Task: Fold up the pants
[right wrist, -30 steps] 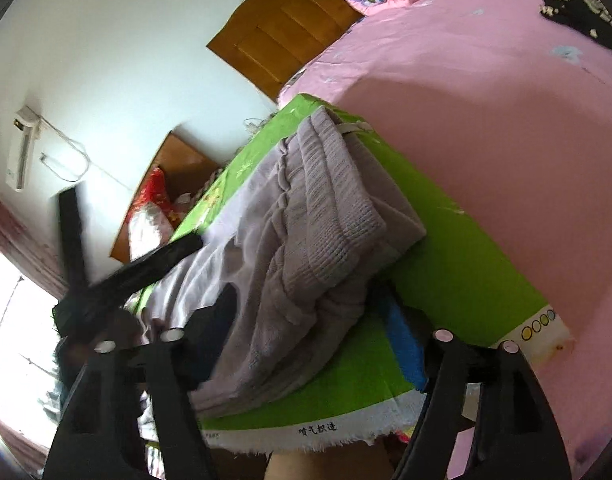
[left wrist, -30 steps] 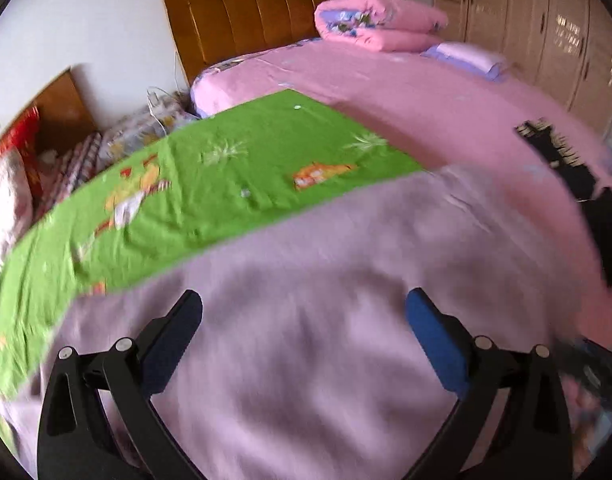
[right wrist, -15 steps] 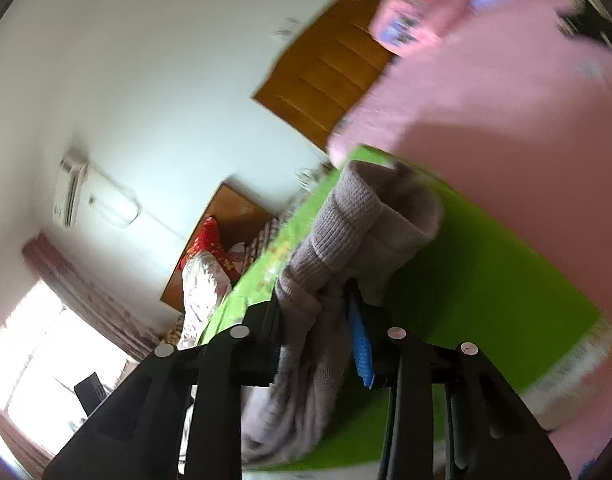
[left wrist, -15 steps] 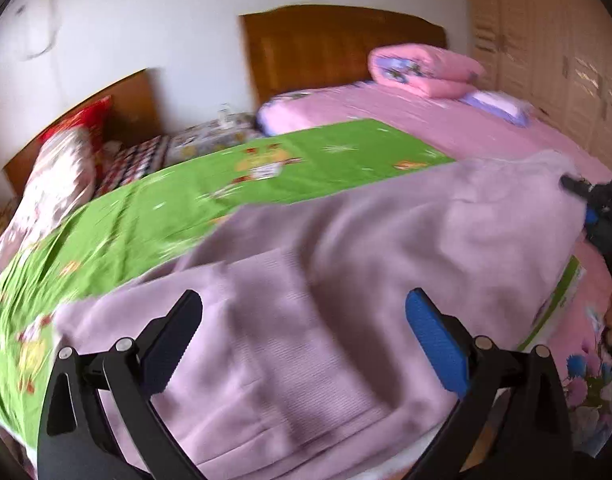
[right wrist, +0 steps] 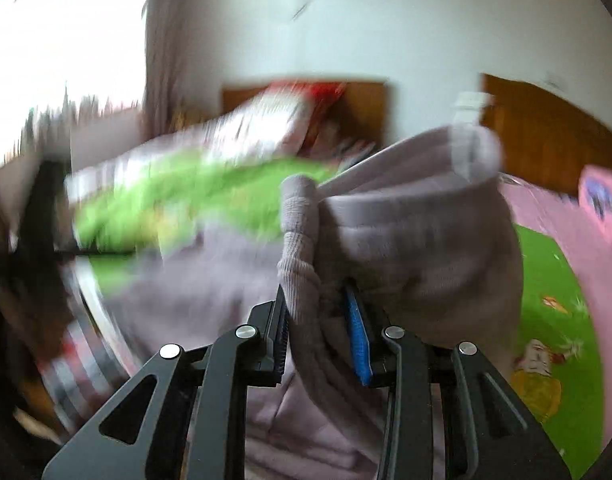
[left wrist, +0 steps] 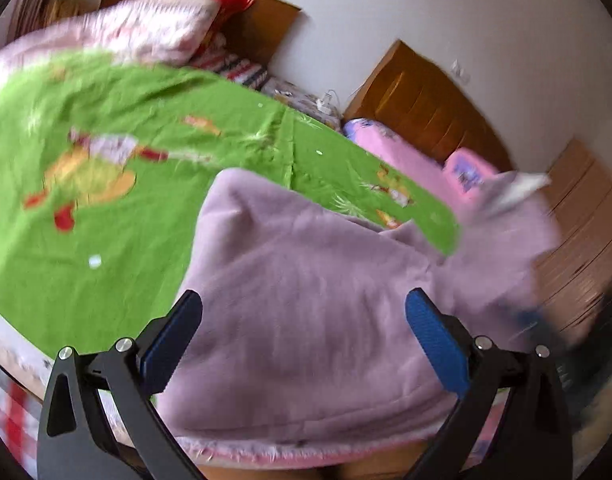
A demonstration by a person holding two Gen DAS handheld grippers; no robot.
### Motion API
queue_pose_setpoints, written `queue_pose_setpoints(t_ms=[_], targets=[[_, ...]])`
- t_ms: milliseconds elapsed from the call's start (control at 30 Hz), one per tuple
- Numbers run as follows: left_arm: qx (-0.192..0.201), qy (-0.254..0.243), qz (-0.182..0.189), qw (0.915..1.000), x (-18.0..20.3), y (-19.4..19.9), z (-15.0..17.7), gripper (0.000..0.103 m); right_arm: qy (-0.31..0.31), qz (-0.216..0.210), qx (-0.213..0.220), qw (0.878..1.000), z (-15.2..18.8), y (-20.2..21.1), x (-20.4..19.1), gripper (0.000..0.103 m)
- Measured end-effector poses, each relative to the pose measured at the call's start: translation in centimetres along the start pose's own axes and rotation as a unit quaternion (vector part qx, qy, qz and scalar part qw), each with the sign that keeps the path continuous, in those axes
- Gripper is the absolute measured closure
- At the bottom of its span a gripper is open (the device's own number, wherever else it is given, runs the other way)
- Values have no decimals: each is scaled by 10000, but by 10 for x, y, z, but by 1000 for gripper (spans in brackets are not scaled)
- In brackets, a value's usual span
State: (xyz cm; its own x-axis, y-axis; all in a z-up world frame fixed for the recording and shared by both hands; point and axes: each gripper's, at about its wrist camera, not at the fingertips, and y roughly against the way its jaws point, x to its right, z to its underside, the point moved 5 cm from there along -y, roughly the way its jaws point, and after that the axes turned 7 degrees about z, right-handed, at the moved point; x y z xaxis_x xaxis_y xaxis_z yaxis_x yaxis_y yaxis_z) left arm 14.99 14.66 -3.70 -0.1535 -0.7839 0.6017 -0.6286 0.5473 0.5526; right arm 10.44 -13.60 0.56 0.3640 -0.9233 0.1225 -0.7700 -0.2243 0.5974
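The pants [left wrist: 306, 280] are soft lilac-grey fabric lying on a green cartoon-print sheet [left wrist: 106, 208] on a bed. My left gripper [left wrist: 302, 320] is open and empty, hovering just above the pants near the bed's front edge. My right gripper [right wrist: 318, 320] is shut on the pants' ribbed end [right wrist: 302, 240] and holds it lifted, with the fabric [right wrist: 418, 224] draped over and hanging from the fingers. In the left wrist view this lifted end [left wrist: 514, 208] shows blurred at the right.
A pink-covered bed [left wrist: 402, 152] with a wooden headboard [left wrist: 422, 100] lies beyond the green sheet. Pillows and bedding [left wrist: 162, 20] are piled at the far left. Wooden wardrobes [left wrist: 586, 216] stand at the right. A bright window [right wrist: 66, 60] is at left in the right wrist view.
My right gripper has lifted the ribbed end of the pants and swung it leftward over the rest. My left gripper has turned left, staying open above the fabric.
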Motion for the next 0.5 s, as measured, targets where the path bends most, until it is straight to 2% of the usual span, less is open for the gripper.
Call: queue_pose_setpoints(t_ms=[67, 133, 233, 300, 500], targets=[[-30, 204, 240, 9995, -7, 6, 3, 2, 495, 71, -341, 9982, 23, -21, -22, 68], [-125, 293, 556, 9979, -6, 7, 5, 2, 906, 355, -183, 9951, 35, -22, -34, 68], [-370, 269, 1003, 9939, 11, -5, 7, 2, 745, 311, -13, 9967, 31, -13, -27, 70], [-705, 185, 1445, 9868, 35, -23, 6, 2, 728, 349, 186, 9966, 29, -3, -23, 71], [-1548, 288, 2291, 9606, 81, -78, 9, 2, 1282, 430, 827, 9874, 30, 26, -37, 73]])
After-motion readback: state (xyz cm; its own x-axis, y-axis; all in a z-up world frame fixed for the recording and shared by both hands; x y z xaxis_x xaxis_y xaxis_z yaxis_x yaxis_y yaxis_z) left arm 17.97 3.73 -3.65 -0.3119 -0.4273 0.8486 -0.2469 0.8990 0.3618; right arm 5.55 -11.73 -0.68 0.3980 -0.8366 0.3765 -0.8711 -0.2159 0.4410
